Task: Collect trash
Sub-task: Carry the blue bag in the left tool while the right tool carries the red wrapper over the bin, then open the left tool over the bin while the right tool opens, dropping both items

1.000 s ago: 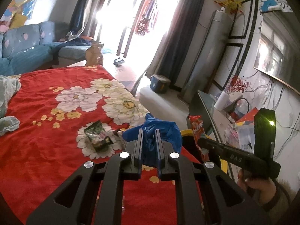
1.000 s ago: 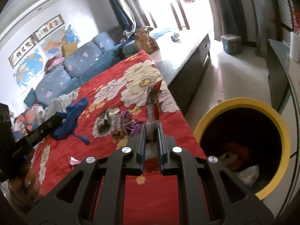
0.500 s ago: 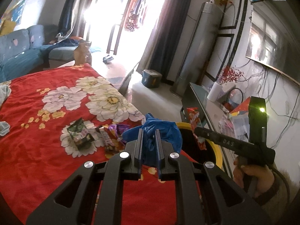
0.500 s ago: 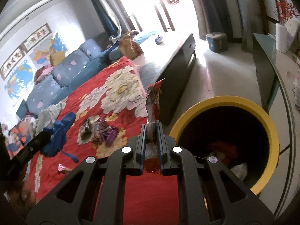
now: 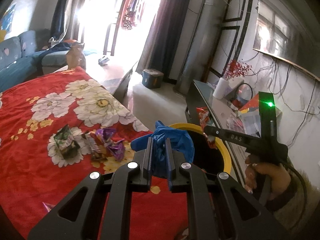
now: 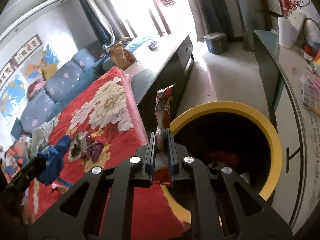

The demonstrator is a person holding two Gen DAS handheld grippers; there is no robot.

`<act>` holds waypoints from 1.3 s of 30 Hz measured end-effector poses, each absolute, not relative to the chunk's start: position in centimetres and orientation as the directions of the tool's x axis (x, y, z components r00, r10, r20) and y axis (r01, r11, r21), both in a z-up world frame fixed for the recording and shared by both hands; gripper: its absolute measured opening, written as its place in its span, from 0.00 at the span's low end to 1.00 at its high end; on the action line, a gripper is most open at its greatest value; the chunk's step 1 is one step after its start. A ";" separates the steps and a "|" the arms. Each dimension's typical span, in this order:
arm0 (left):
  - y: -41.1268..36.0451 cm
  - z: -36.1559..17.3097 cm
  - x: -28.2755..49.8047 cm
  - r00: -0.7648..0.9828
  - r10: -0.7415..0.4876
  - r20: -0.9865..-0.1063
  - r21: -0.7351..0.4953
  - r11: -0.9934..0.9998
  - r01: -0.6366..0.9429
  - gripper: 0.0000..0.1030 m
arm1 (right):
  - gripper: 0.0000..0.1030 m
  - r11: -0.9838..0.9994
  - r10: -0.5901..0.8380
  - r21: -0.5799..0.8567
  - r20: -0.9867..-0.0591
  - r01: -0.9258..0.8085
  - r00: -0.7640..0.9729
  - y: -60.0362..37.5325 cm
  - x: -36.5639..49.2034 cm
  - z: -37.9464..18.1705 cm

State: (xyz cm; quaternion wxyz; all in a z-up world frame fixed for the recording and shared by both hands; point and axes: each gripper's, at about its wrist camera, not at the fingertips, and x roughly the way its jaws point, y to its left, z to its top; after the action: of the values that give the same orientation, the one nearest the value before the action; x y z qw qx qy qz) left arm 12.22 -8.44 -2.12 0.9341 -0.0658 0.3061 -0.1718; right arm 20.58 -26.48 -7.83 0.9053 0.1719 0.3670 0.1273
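Observation:
My left gripper (image 5: pixel 159 141) is shut on a crumpled blue glove (image 5: pixel 176 140), held at the near rim of the yellow-rimmed trash bin (image 5: pixel 226 150). My right gripper (image 6: pixel 162 135) is shut on a red snack wrapper (image 6: pixel 163 104) that sticks up just left of the bin's rim (image 6: pixel 266 124). In the left wrist view the right gripper (image 5: pixel 208 129) holds that wrapper (image 5: pixel 204 118) over the bin's mouth. The glove (image 6: pixel 53 156) shows in the right wrist view at the lower left. Several wrappers (image 5: pixel 104 146) lie on the red floral blanket (image 5: pixel 30 160).
A dark low table (image 6: pixel 172 60) runs beyond the blanket, with a brown paper bag (image 6: pixel 122 55) on it. A glass-topped cabinet (image 6: pixel 290 76) stands right of the bin, cluttered with a paper roll (image 6: pixel 285 32). A blue sofa (image 6: pixel 50 84) lines the far left. A small blue bin (image 5: pixel 152 78) sits on the floor.
Both grippers have moved right, toward the yellow bin, still holding the glove and the wrapper. The bin's mouth now fills more of both views, and the wrappers on the blanket have slid left.

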 end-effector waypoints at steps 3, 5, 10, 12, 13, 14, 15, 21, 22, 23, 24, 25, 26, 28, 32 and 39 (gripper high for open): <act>-9.1 -2.3 12.3 0.747 -0.367 -0.554 -0.224 0.930 0.291 0.11 | 0.07 0.909 0.348 0.407 -0.624 -0.089 0.700 -27.1 20.7 -8.1; -9.4 -2.4 12.4 0.743 -0.371 -0.557 -0.220 0.928 0.299 0.11 | 0.07 0.909 0.343 0.409 -0.628 -0.078 0.699 -27.6 20.8 -8.3; -10.3 -2.8 12.6 0.734 -0.378 -0.564 -0.214 0.926 0.312 0.11 | 0.07 0.909 0.331 0.414 -0.639 -0.053 0.695 -28.6 20.9 -9.0; -10.8 -3.1 12.7 0.729 -0.381 -0.569 -0.211 0.924 0.318 0.11 | 0.07 0.908 0.329 0.416 -0.644 -0.045 0.691 -29.0 21.0 -9.3; -11.0 -3.1 12.7 0.726 -0.382 -0.572 -0.211 0.924 0.320 0.11 | 0.07 0.908 0.328 0.417 -0.647 -0.040 0.688 -29.2 21.2 -9.4; -11.3 -3.3 12.8 0.723 -0.384 -0.574 -0.209 0.923 0.324 0.11 | 0.07 0.908 0.327 0.417 -0.651 -0.037 0.685 -29.4 21.2 -9.6; -11.5 -3.4 12.9 0.721 -0.385 -0.576 -0.208 0.922 0.326 0.11 | 0.07 0.908 0.326 0.418 -0.653 -0.034 0.683 -29.5 21.3 -9.7; -12.8 -4.0 13.5 0.706 -0.393 -0.589 -0.200 0.918 0.344 0.11 | 0.07 0.908 0.329 0.419 -0.678 -0.022 0.657 -30.3 21.6 -10.7; -13.0 -4.1 13.6 0.703 -0.395 -0.592 -0.201 0.917 0.345 0.11 | 0.07 0.909 0.328 0.417 -0.682 -0.020 0.654 -30.4 21.6 -10.9; -13.2 -4.2 13.8 0.700 -0.397 -0.594 -0.201 0.916 0.348 0.11 | 0.07 0.909 0.326 0.416 -0.686 -0.017 0.650 -30.5 21.6 -11.1; -13.4 -4.3 13.9 0.698 -0.397 -0.596 -0.200 0.915 0.350 0.11 | 0.07 0.909 0.327 0.417 -0.689 -0.015 0.647 -30.6 21.6 -11.2; -13.6 -4.4 14.0 0.696 -0.398 -0.598 -0.199 0.914 0.353 0.11 | 0.07 0.908 0.327 0.419 -0.692 -0.012 0.644 -30.7 21.6 -11.4; -13.9 -4.6 14.1 0.692 -0.400 -0.601 -0.198 0.913 0.356 0.11 | 0.07 0.907 0.327 0.420 -0.693 -0.008 0.643 -30.9 21.6 -11.5; -14.4 -4.7 14.4 0.688 -0.402 -0.604 -0.197 0.912 0.360 0.11 | 0.07 0.907 0.327 0.421 -0.698 -0.003 0.637 -31.2 21.7 -11.8; -15.4 -5.3 15.0 0.677 -0.407 -0.613 -0.192 0.908 0.372 0.11 | 0.08 0.905 0.322 0.425 -0.710 0.016 0.626 -31.9 21.8 -12.4; -17.4 -6.6 16.6 0.650 -0.416 -0.637 -0.194 0.902 0.387 0.11 | 0.09 0.895 0.309 0.440 -0.725 0.069 0.615 -33.9 21.8 -13.6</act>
State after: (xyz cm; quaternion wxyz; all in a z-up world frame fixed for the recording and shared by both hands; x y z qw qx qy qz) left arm 16.58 -17.44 -6.59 0.9080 -0.0203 0.3555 -0.2210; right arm 21.80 -33.87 -13.60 0.8717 0.2184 0.4331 0.0690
